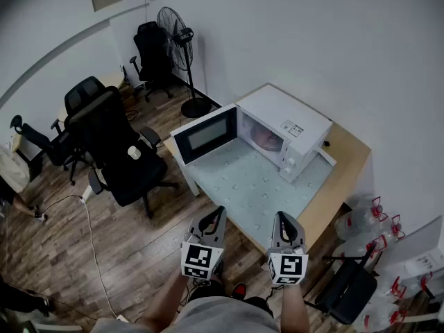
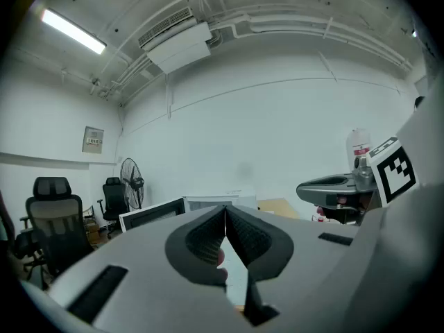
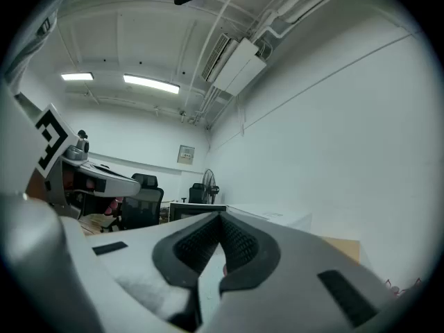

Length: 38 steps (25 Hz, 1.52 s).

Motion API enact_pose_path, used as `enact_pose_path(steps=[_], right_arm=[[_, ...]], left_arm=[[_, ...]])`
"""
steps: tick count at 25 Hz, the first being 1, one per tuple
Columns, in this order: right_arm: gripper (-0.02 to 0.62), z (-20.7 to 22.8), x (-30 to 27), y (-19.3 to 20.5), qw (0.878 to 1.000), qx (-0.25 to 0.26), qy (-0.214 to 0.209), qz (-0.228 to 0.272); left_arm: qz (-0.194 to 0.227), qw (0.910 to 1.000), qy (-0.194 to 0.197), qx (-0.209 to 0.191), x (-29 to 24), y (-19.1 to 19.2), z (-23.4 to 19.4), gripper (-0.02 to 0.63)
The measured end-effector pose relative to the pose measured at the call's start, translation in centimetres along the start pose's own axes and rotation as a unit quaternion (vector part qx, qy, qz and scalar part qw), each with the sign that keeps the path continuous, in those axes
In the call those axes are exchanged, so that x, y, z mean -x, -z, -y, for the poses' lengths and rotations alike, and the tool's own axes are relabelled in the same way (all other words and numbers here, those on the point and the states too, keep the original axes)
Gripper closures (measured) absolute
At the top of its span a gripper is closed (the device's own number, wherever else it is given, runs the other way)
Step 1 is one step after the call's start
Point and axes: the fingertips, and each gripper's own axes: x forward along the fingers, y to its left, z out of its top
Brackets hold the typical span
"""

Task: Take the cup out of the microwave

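The boxy white microwave (image 1: 295,127) at the wooden table's (image 1: 350,159) far edge stands door-open, the pinkish cup (image 1: 267,139) inside untouched. The left gripper (image 1: 219,212) and right gripper (image 1: 280,217) hover at the near edge, jaws pressed together, empty.

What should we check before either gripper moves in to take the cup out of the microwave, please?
1. Microwave door open: ok, it is swung wide to the left.
2. Cup in place: ok, a pinkish shape sits inside the cavity.
3. Cup's handle and how it is turned: cannot tell, too small in the head view.
4. Left gripper ready to grasp: not ok, its jaws are shut and hold nothing.
5. Right gripper ready to grasp: not ok, its jaws are shut and hold nothing.
6. Approach over the mat: ok, nothing stands between the grippers and the opening.
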Motion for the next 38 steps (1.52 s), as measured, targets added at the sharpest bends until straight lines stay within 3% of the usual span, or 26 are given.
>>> enact_pose_path(steps=[21,28,38], right_arm=[[0.578,0.2,-2.0,0.2,1.0,-0.012,-0.024,0.004],[0.578,0.5,-6.6,0.9,1.0,-0.022,-0.012,-0.004],[0.578,1.9,-15.6,0.7,0.999,-0.031,0.038,-0.018]], left_arm=[[0.003,0.9998,-0.02,0.003,-1.0,-0.1,-1.0,0.583],[-0.003,0.9999,-0.011,0.004,-5.0,0.4,-4.3,0.583],[-0.013,0.9988,0.047,0.002,-14.7,-0.4,-9.8,0.583]])
